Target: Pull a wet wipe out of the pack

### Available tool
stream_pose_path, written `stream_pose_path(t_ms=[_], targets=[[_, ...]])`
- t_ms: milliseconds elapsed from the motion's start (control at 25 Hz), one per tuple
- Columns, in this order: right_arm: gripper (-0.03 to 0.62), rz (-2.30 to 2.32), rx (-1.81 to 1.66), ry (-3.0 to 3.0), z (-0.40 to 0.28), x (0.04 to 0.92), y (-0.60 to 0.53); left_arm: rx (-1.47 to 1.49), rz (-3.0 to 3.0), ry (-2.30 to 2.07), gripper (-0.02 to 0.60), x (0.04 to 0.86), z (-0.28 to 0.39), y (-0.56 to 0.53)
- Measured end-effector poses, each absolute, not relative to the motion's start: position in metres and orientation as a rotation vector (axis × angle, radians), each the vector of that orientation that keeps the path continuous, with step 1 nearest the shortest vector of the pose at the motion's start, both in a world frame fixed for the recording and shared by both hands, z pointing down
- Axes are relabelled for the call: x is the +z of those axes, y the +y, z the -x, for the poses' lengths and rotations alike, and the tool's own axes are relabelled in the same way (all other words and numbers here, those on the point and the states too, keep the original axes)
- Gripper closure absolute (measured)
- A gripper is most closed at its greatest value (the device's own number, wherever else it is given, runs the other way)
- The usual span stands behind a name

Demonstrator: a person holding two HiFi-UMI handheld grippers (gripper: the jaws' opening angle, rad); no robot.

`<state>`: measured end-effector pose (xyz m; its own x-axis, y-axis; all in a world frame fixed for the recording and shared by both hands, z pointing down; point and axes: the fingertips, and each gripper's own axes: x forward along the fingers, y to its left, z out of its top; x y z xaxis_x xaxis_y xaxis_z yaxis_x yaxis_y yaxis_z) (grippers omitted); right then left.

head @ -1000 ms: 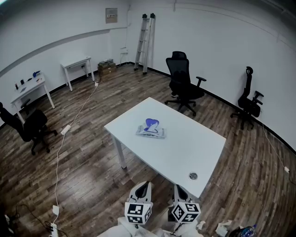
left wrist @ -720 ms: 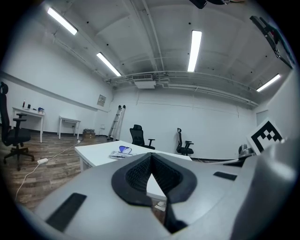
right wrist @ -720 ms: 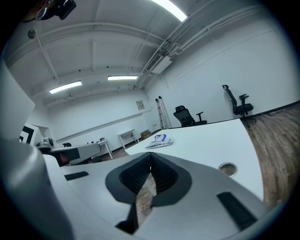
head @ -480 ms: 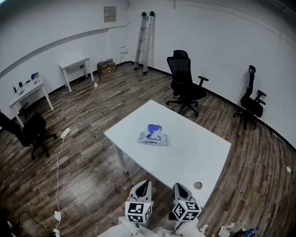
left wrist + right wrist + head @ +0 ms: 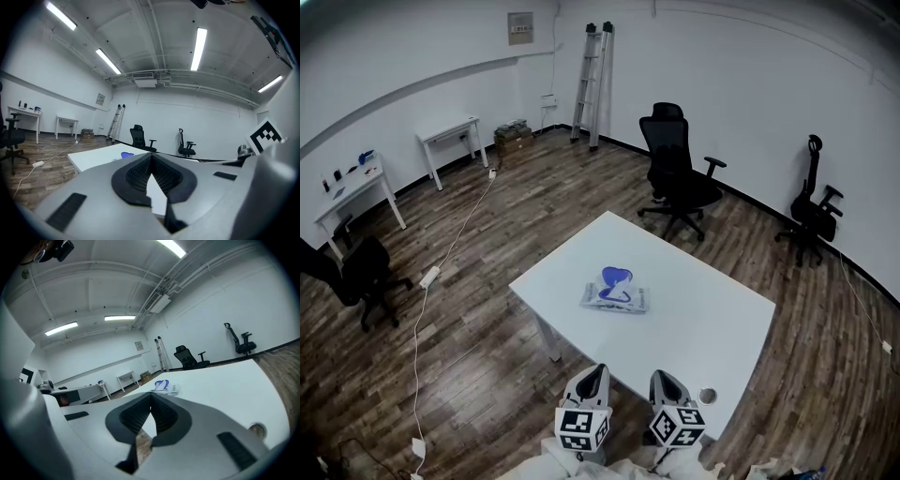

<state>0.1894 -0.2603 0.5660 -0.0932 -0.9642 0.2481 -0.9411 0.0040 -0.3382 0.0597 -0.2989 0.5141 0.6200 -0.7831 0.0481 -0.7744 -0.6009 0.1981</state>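
Observation:
The wet wipe pack (image 5: 614, 298) lies flat near the middle of the white table (image 5: 703, 309), its blue lid (image 5: 616, 277) flipped up. Both grippers are at the bottom of the head view, short of the table's near edge and well apart from the pack. My left gripper (image 5: 594, 371) is shut with nothing in it; its own view has the jaws (image 5: 151, 155) meeting at a point, with the pack (image 5: 126, 154) far ahead. My right gripper (image 5: 660, 376) is shut and empty too (image 5: 151, 394), and the pack (image 5: 163, 386) lies beyond it on the tabletop.
A round cable hole (image 5: 706, 396) sits in the table's near right corner. Black office chairs (image 5: 680, 173) (image 5: 814, 206) stand behind the table, a ladder (image 5: 591, 80) leans on the far wall. Small white desks (image 5: 448, 131) and a chair (image 5: 356, 272) are at left, with a cable (image 5: 429, 277) on the floor.
The table and pack have come nearer and lower in the head view as I move toward them. Both grippers stay shut, side by side.

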Motion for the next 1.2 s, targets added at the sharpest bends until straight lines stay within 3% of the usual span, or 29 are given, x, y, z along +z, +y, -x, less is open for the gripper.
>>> stream_pose_path(t_ms=[1200], targets=[[0.585, 2.121, -0.69, 2.143, -0.197, 0.574, -0.379, -0.031, -2.657, -1.203, 0.583, 0.525, -0.074, -0.425]])
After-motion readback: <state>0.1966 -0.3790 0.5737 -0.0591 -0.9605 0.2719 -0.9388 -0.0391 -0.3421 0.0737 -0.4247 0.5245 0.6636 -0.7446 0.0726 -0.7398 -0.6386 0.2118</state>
